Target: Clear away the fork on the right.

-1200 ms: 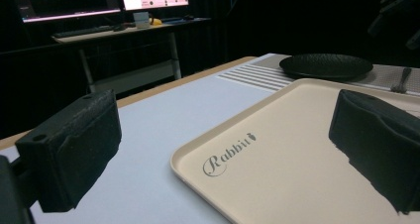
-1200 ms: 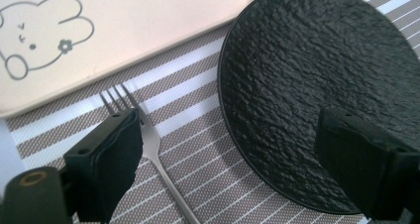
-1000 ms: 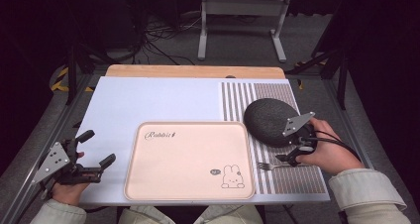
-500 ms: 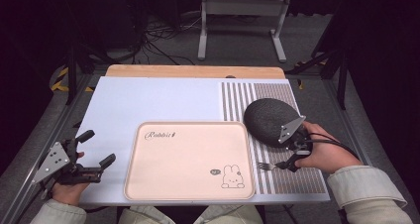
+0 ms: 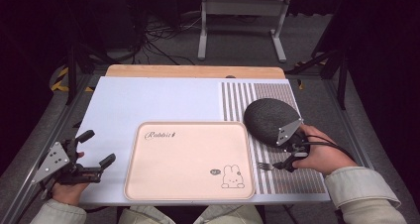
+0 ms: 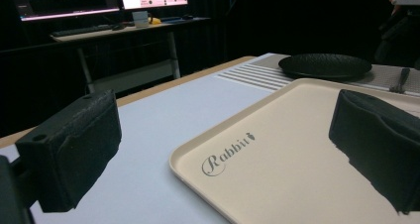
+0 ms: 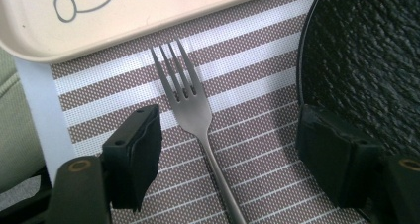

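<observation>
Dark room, pale counter [image 5: 148, 100], fork [image 7: 190, 105] on striped mat [image 7: 257, 149] near right, between the closing, not yet touching jaws of right claw [image 7: 228, 154], beside black plate [image 5: 270, 120] and tray [image 5: 188, 159], left claw [image 5: 94, 149] spread, empty, near left.

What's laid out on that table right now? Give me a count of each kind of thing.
Fork: 1
Black plate: 1
Cream tray with a rabbit drawing: 1
Brown-and-white striped placemat: 1
Hand-held grippers: 2, the left gripper and the right gripper
Total: 6
</observation>
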`<state>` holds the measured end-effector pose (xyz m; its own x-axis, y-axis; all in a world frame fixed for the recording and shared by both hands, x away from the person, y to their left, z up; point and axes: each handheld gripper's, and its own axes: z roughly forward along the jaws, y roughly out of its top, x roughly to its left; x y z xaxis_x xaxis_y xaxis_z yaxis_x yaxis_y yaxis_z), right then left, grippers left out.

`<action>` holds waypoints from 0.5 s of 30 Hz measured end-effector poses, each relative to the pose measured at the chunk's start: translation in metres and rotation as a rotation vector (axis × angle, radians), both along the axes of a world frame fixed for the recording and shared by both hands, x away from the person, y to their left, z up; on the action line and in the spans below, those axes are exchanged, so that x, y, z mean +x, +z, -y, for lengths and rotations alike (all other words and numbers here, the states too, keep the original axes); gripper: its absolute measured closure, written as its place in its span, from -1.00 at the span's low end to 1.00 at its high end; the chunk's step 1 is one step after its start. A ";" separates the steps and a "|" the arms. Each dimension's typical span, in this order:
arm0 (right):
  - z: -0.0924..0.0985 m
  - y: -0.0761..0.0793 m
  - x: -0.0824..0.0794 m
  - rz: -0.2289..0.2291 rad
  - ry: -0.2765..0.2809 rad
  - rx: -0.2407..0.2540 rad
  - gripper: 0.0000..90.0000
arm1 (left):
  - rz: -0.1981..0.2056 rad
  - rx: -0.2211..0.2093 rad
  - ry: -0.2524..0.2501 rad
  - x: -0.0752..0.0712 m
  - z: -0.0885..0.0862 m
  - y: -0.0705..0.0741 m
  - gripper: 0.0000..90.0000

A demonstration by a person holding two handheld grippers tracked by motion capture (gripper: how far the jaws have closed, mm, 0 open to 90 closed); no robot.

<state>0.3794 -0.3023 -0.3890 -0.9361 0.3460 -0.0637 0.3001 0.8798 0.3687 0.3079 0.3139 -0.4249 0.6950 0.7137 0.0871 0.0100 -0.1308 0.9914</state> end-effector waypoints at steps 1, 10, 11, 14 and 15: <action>0.000 -0.002 0.000 0.001 0.003 0.002 -0.38 | 0.000 0.000 0.000 0.000 0.000 0.000 -0.99; -0.002 -0.019 0.001 -0.040 0.022 -0.030 -0.29 | 0.002 0.002 0.000 0.000 0.000 0.000 -0.99; -0.002 -0.020 0.001 -0.044 0.017 -0.035 -0.27 | 0.003 0.004 -0.001 0.000 0.000 0.000 -0.99; -0.002 -0.022 0.000 -0.073 0.018 -0.065 -0.08 | 0.001 0.010 -0.008 0.000 0.000 0.000 -0.99; -0.002 -0.023 0.000 -0.081 0.022 -0.075 -0.06 | 0.001 0.010 -0.008 0.000 0.000 0.000 -0.99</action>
<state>0.3790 -0.2998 -0.4119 -0.9465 0.3223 -0.0120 0.3066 0.9106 0.2771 0.3078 0.3135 -0.4247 0.7004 0.7074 0.0949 0.0082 -0.1410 0.9900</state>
